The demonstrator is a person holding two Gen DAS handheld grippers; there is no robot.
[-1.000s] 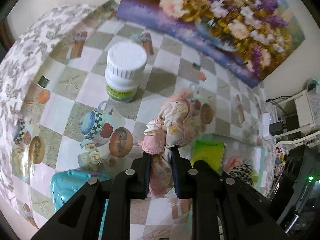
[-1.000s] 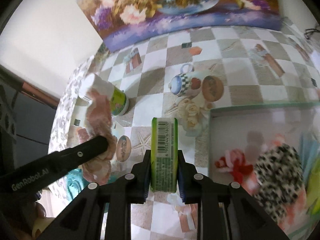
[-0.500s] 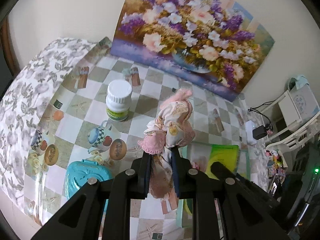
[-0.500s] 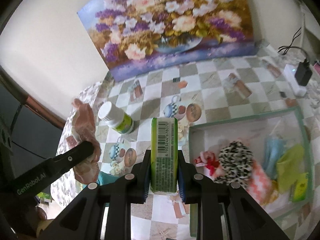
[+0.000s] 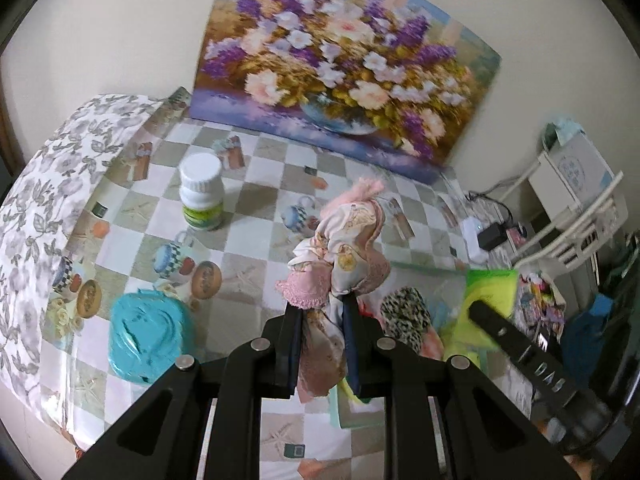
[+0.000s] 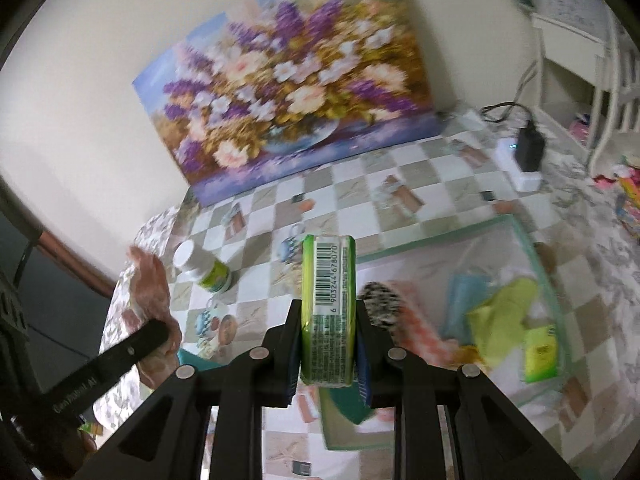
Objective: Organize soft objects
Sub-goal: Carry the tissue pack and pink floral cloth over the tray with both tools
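My left gripper pinches a bunched pink cloth and my right gripper clamps a green tissue pack, both held clear above the checked tablecloth. I judge both are bound for the clear bin, where other soft items already lie.

A lived-in home room: a table under a teacup-print oilcloth, a flower painting propped against the wall, a white chair alongside.
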